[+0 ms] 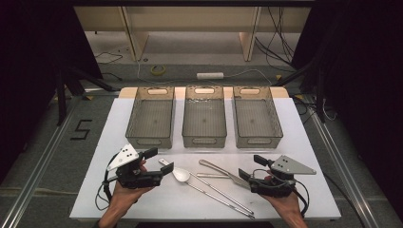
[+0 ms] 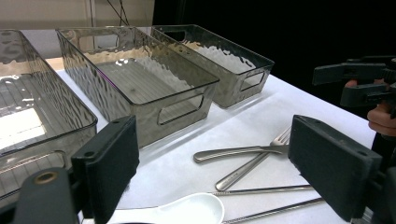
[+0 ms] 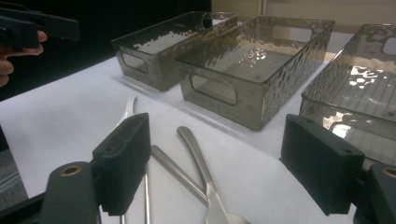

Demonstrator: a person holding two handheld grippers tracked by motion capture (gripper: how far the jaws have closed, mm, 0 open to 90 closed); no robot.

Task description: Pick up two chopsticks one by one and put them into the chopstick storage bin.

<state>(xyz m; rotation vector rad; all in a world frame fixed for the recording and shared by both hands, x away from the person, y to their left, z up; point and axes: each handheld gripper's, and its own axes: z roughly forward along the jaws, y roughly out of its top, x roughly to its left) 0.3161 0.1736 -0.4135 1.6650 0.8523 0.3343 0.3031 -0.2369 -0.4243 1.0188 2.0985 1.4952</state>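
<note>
left claw released, 7 o'clock | right claw released, 5 o'clock | fork stiff, slick, light: likely pinch mid-handle | white spoon likely fragile

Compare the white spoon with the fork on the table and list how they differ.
The white spoon is glossy white with a rounded bowl; the fork is bare metal with tines. The spoon lies nearest the left tongs; the fork points toward the right tongs. Both lie flat on the white table.

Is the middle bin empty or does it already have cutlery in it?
Empty. The middle bin shows only its bare ribbed floor; the cutlery lies on the table in front.
</note>
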